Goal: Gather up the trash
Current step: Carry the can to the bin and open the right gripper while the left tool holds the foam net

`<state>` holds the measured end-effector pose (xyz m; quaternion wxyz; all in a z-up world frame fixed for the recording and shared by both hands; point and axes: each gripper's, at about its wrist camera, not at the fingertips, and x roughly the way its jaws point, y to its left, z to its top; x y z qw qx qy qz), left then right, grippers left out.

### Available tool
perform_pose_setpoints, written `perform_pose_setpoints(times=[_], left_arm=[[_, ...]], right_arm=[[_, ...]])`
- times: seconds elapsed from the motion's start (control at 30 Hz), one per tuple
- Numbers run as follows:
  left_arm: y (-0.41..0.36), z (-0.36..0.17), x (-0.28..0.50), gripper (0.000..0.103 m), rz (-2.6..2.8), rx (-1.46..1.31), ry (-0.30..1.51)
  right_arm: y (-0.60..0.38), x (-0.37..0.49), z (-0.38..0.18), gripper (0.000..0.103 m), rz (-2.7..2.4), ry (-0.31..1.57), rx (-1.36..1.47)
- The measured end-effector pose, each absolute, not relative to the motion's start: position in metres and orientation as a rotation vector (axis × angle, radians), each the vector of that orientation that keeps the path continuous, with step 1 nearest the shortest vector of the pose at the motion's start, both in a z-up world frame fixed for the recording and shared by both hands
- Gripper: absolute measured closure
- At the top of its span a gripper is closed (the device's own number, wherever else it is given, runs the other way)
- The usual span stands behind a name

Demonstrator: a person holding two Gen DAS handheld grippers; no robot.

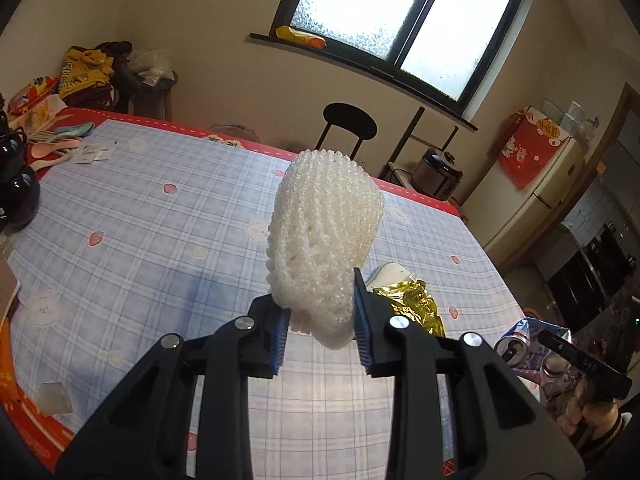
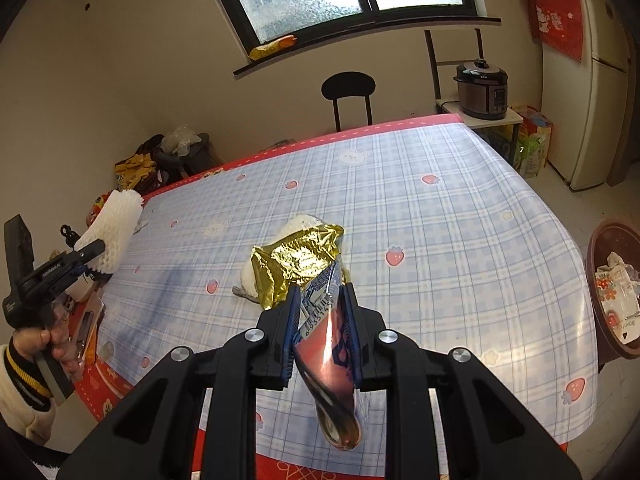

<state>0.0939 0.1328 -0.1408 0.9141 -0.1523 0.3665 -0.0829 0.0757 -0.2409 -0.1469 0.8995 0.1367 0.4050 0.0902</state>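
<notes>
My left gripper [image 1: 320,312] is shut on a white foam fruit net [image 1: 324,236] and holds it above the blue checked tablecloth [image 1: 152,240]; the net also shows in the right wrist view [image 2: 114,228] at the far left. My right gripper [image 2: 320,316] is shut on a crushed drink can [image 2: 330,360], held above the tablecloth [image 2: 460,240]; the can shows in the left wrist view [image 1: 516,346] at the lower right. A crumpled gold foil wrapper [image 2: 296,260] lies on the table over a white wad [image 2: 296,226], just beyond the right gripper. The foil shows in the left wrist view [image 1: 416,306].
A brown bin [image 2: 608,292] with trash in it stands off the table's right edge. A black chair [image 2: 348,92], a rice cooker [image 2: 482,88] and a fridge [image 2: 592,80] stand behind. Spoons and packets [image 1: 60,148] and a dark jar [image 1: 18,196] sit at the table's left.
</notes>
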Motion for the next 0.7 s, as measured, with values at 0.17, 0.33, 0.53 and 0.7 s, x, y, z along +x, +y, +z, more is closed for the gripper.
perform_pose_setpoints(times=[0.17, 0.33, 0.53, 0.7], left_arm=[[0.11, -0.119, 0.071, 0.072, -0.173, -0.32, 0.724], [0.067, -0.105, 0.061, 0.072, -0.215, -0.309, 0.698], [0.003, -0.097, 0.059, 0.072, -0.294, -0.296, 0.693], [-0.042, -0.102, 0.058, 0.072, -0.351, -0.286, 0.708]], right_arm=[[-0.269, 0.08, -0.14, 0.081, 0.192, 0.8, 0.314], [-0.319, 0.075, -0.132, 0.081, 0.151, 0.76, 0.331], [-0.406, 0.06, -0.127, 0.081, 0.018, 0.736, 0.329], [-0.488, 0.047, -0.13, 0.081, -0.121, 0.731, 0.319]])
